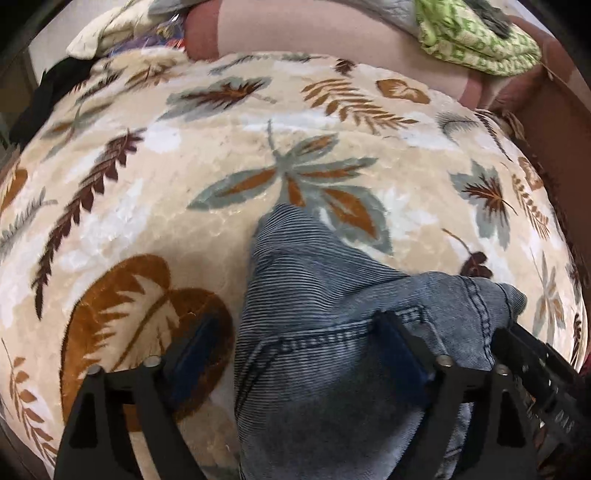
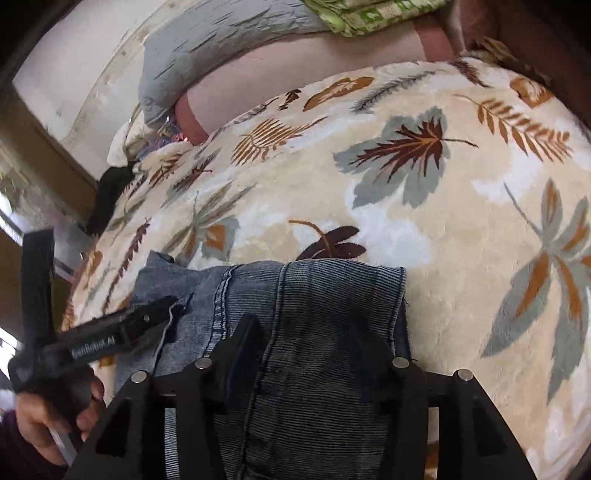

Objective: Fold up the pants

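Observation:
Blue denim pants (image 1: 325,314) lie bunched on a cream blanket with a leaf print (image 1: 258,129). In the left wrist view my left gripper (image 1: 295,339) is open, its fingers spread wide with the denim lying between them. In the right wrist view the pants (image 2: 314,332) lie folded over, hem edge away from me. My right gripper (image 2: 306,343) is open, its fingers straddling the denim. The left gripper (image 2: 147,317) also shows there at the left, its tip touching the denim edge, held by a hand.
A green patterned cloth (image 1: 476,40) and a grey pillow (image 2: 221,48) lie at the far side of the bed. A pink sheet (image 1: 314,33) shows beyond the blanket. Dark clothing (image 2: 110,199) sits at the blanket's left edge.

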Available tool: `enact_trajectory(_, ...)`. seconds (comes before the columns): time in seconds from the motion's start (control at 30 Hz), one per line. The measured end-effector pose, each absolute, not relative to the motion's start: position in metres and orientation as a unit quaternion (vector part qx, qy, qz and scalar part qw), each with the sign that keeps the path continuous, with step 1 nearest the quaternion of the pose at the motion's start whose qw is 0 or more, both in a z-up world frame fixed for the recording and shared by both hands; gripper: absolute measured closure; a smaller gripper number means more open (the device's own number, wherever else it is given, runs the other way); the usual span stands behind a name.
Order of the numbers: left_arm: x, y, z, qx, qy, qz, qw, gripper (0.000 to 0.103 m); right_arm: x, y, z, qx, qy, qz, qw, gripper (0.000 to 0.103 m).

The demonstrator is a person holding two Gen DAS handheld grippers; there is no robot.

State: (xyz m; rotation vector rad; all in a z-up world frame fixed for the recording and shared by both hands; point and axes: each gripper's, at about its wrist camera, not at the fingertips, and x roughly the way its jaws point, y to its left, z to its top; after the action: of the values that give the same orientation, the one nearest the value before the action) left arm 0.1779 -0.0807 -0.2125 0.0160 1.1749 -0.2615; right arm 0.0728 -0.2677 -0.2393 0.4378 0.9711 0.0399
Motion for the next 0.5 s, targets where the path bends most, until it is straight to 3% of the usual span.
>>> enact_trajectory(0.13, 0.167, -0.072, -0.202, -0.008, 0.557, -0.124, 0.822, 0.013, 0.061, -0.264, -0.226, 0.195, 0.441, 0.021, 0.876, 0.047)
enact_trajectory(0.33, 0.104, -0.057, -0.161, 0.034, 0.491, -0.135, 0.860, 0.013, 0.019, -0.258, -0.196, 0.175, 0.384, 0.047, 0.906, 0.047)
enact_trajectory(0.5, 0.058, -0.055, -0.157, 0.084, 0.475, -0.145, 0.864, 0.013, -0.008, -0.239, -0.188, 0.138, 0.375, 0.060, 0.915, 0.047)
